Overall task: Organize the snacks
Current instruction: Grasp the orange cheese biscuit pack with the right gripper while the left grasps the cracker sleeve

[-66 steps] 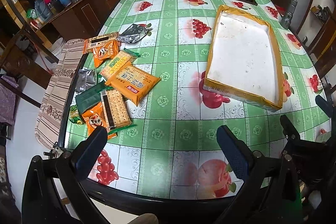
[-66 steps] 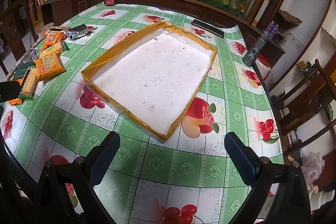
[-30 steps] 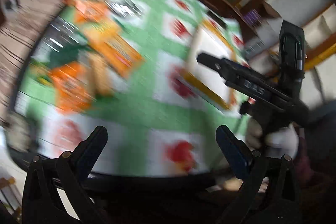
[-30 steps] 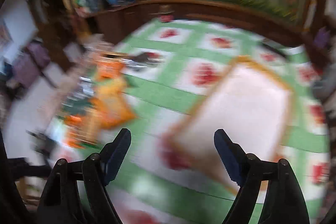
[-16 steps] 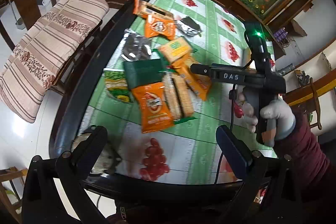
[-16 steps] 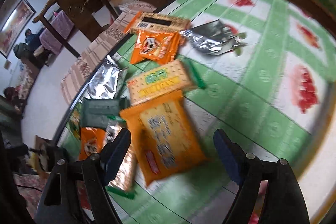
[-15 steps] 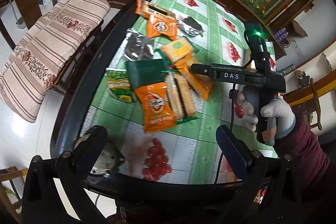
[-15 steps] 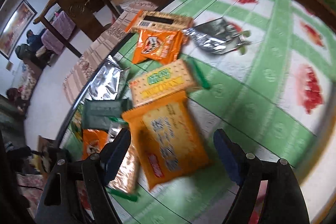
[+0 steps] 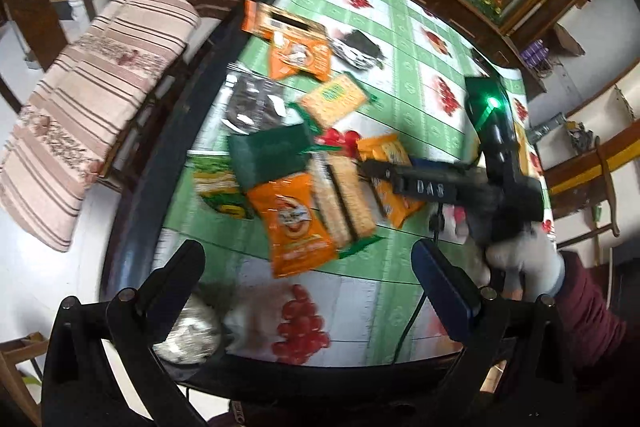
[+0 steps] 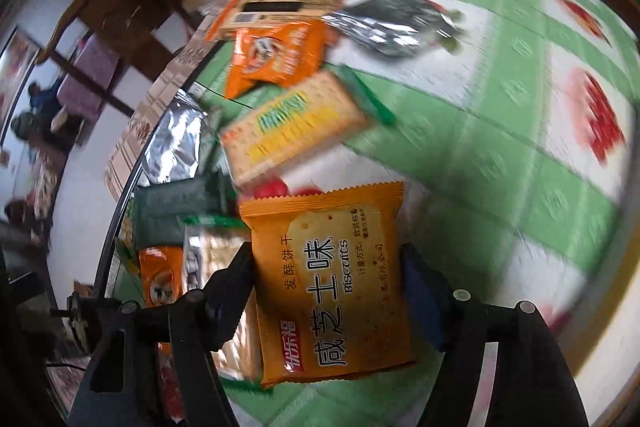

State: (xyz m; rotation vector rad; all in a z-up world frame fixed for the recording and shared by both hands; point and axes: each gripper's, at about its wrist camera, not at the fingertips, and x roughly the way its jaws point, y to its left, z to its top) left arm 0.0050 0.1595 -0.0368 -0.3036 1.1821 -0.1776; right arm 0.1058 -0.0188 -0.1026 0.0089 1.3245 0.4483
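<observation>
A tabletop (image 9: 404,39) covered in a green-and-white checked cloth printed with fruit fills both views. A pile of snack packets lies along its left edge, some of them overlapping.

The left gripper (image 9: 308,267) hangs above the near edge with its fingers spread wide and nothing between them.

The right gripper (image 10: 326,279) is down in the pile. Its fingers (image 10: 232,279) stand on either side of an orange biscuit packet (image 10: 332,287), pressed against or very close to its long edges. The picture is smeared by motion, so a firm grip is likely but not certain.

Beside that packet lie a clear sleeve of crackers (image 9: 344,199), an orange chip bag (image 9: 294,223), a dark green packet (image 9: 270,155) and a yellow-green cracker packet (image 10: 292,123). A silver foil pouch (image 10: 392,23) sits further in from the edge.

Risk, as a judgement: the soft packet could buckle or slide out if it is pinched only at its edges. The left finger sits close to the cracker sleeve and may drag it along or nudge it toward the left edge.
</observation>
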